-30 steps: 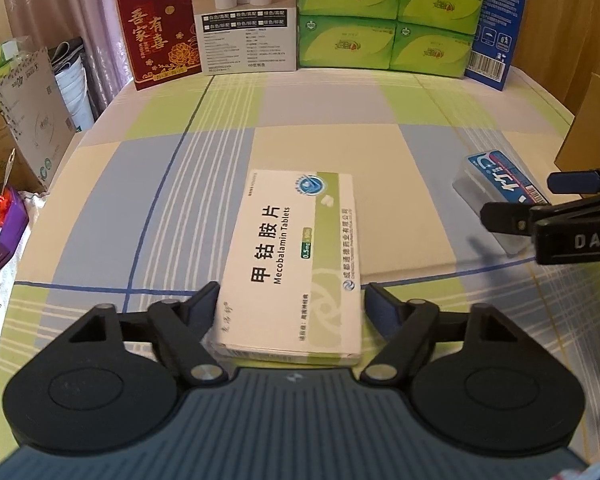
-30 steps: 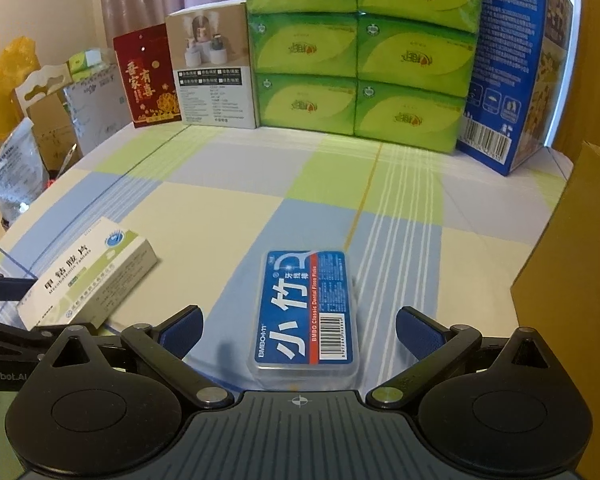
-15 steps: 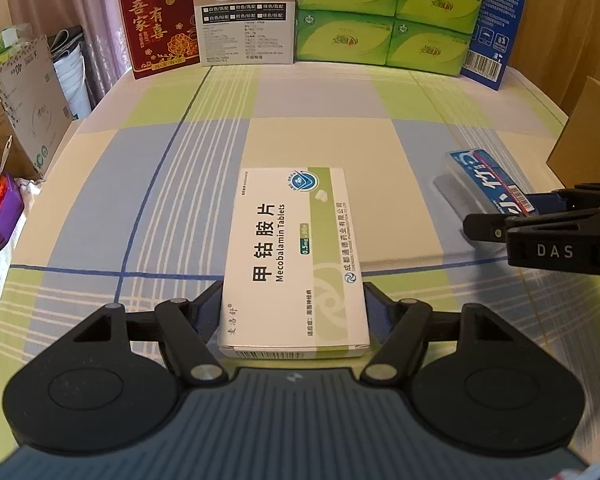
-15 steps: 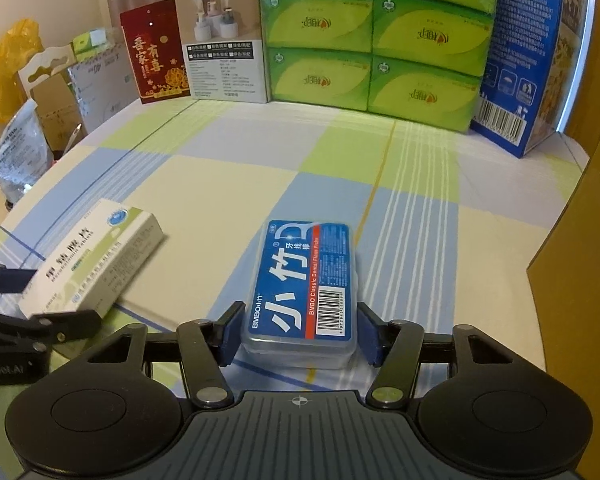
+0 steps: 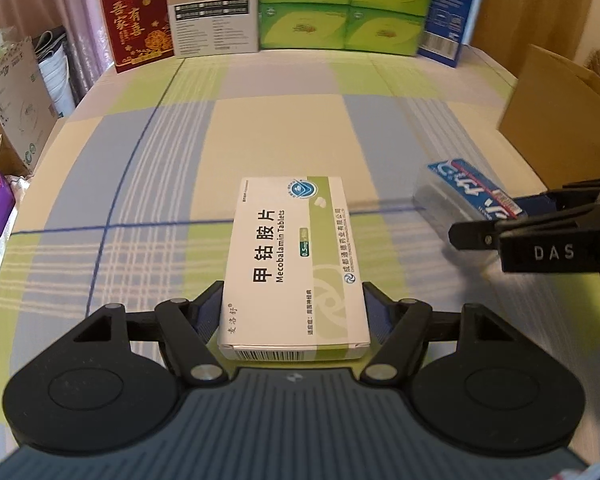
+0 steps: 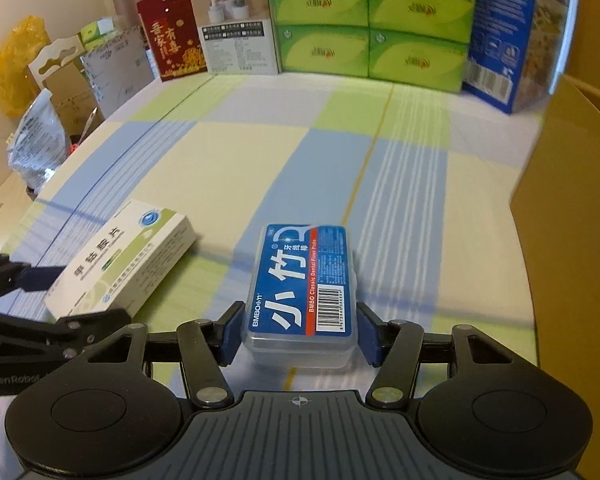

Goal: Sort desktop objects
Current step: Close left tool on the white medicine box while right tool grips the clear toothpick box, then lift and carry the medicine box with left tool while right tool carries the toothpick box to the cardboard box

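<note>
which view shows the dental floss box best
The right wrist view: the dental floss box sits centred between the right gripper pads, label readable. The left wrist view shows it only sideways near the right edge, blurred.

Green tissue packs [image 6: 372,20] line the checked cloth's [image 5: 280,120] far edge, a red card [image 5: 134,24] alongside.
</note>
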Action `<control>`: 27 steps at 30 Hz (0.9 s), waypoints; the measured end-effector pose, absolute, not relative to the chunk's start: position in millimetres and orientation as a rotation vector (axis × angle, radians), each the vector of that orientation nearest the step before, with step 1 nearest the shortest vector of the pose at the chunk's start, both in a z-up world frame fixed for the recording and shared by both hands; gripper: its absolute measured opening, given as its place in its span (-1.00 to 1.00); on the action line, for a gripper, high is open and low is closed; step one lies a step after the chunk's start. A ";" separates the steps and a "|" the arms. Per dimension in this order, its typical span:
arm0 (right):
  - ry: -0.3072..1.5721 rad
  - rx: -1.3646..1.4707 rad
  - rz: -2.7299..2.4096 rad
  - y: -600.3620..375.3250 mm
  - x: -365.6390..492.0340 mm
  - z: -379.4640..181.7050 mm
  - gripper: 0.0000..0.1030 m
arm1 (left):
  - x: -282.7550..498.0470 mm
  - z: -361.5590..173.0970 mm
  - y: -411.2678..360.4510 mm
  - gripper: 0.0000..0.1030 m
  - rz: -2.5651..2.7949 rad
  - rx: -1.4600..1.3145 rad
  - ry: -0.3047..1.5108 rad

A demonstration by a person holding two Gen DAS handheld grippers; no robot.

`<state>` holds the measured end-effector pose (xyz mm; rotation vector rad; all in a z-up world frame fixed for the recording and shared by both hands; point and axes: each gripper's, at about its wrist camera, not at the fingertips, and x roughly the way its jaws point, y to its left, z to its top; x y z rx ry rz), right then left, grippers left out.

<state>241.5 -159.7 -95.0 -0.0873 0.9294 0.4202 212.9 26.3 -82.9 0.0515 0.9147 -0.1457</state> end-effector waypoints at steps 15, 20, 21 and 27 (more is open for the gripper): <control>0.908 -0.129 0.336 -180.4 148.8 -84.7 0.65 | 159.7 -68.7 -4.8 0.46 -0.264 0.093 0.882; 0.904 -0.135 0.327 -181.4 155.8 -87.2 0.65 | 170.8 -72.9 -5.2 0.46 -0.271 0.103 0.887; 0.907 -0.129 0.327 -182.0 157.4 -88.0 0.65 | 173.6 -75.4 -5.7 0.46 -0.268 0.110 0.897; 0.925 -0.124 0.332 -179.9 162.8 -94.9 0.64 | 191.7 -87.6 -12.2 0.47 -0.274 0.131 0.933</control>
